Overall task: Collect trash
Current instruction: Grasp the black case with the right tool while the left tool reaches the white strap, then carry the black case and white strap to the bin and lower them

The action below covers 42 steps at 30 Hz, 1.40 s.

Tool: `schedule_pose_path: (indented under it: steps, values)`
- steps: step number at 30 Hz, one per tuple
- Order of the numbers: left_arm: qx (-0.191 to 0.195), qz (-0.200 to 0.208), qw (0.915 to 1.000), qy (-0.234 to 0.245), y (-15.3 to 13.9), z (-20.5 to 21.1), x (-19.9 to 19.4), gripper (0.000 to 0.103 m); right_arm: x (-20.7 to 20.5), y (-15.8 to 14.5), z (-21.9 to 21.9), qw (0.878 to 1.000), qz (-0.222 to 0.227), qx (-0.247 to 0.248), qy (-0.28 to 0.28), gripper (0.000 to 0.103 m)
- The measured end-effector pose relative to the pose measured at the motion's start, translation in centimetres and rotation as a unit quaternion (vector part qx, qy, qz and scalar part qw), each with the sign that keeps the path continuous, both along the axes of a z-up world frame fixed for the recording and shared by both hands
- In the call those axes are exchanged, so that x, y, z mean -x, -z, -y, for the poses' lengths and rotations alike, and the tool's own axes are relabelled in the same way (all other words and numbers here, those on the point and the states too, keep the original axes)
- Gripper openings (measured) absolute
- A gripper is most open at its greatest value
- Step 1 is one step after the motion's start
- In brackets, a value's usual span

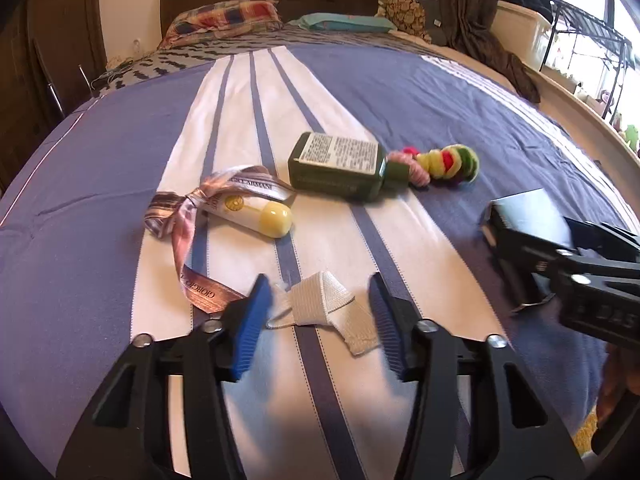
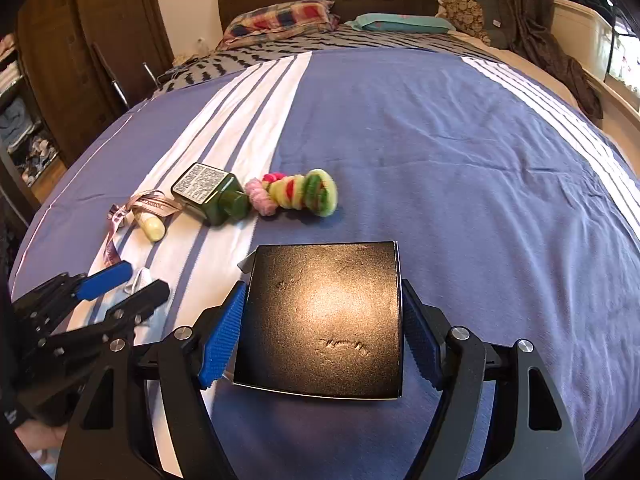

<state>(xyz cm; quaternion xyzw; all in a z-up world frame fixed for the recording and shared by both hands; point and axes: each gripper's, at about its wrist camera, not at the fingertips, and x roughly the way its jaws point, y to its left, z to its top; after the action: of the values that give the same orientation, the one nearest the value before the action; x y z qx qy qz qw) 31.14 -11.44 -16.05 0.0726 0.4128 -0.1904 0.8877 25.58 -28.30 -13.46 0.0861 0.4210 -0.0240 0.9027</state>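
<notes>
A short white woven strap (image 1: 320, 300) lies on the striped bedspread (image 1: 400, 92) between the blue pads of my left gripper (image 1: 320, 316). The pads stand close to its two ends without squeezing it; the strap lies flat. My right gripper (image 2: 322, 320) is shut on a flat black box (image 2: 324, 300), one pad against each side. Its near edge is lifted off the spread. In the left wrist view the black box (image 1: 528, 216) and the right gripper (image 1: 540, 264) sit at the right edge. The left gripper (image 2: 128, 284) shows at the lower left of the right wrist view.
Farther up the bed lie a pink printed ribbon (image 1: 180, 236), a cream tube with a yellow cap (image 1: 256, 212), a green bottle (image 1: 340, 164) on its side and a row of coloured scrunchies (image 1: 440, 164). Pillows (image 2: 280, 16) lie by the headboard. A wardrobe (image 2: 80, 40) stands left.
</notes>
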Motion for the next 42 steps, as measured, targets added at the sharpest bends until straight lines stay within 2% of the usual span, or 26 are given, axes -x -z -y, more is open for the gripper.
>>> schedule_pose_path:
  steps: [4,7,13,17,26,32,37,42]
  values:
    - [-0.005,-0.003,0.9999,-0.011,0.0,-0.5,-0.2,0.028,0.8,0.1,0.8,1.0,0.002,-0.011,0.006,0.074]
    - [0.0,-0.006,0.9999,-0.016,-0.2,-1.2,0.6,0.025,1.7,-0.3,0.6,1.0,0.009,-0.004,0.007,0.074]
    - [0.024,0.004,0.9996,-0.016,-1.7,-2.7,4.7,0.022,4.6,-1.4,-0.7,1.0,0.028,0.007,0.003,0.074]
    - [0.037,0.031,0.9987,-0.016,-3.7,-3.8,9.1,0.022,7.1,-2.6,-1.6,0.999,0.043,0.013,0.002,0.074]
    - [0.064,0.067,0.9955,-0.024,-6.7,-6.4,17.3,0.022,15.2,-6.3,-4.6,0.995,0.101,0.019,0.003,0.074]
    - [0.057,0.046,0.9971,-0.022,-4.2,-8.2,22.4,0.022,20.2,-4.8,-5.5,0.996,0.09,0.025,-0.006,0.074]
    - [0.041,0.02,0.9987,-0.021,-1.8,-8.4,25.3,0.023,22.9,-1.7,-5.4,0.999,0.048,0.022,-0.007,0.074]
    - [0.02,-0.026,0.9993,-0.019,2.0,-7.9,27.1,0.023,24.6,1.9,-5.6,1.0,0.0,0.018,-0.013,0.074]
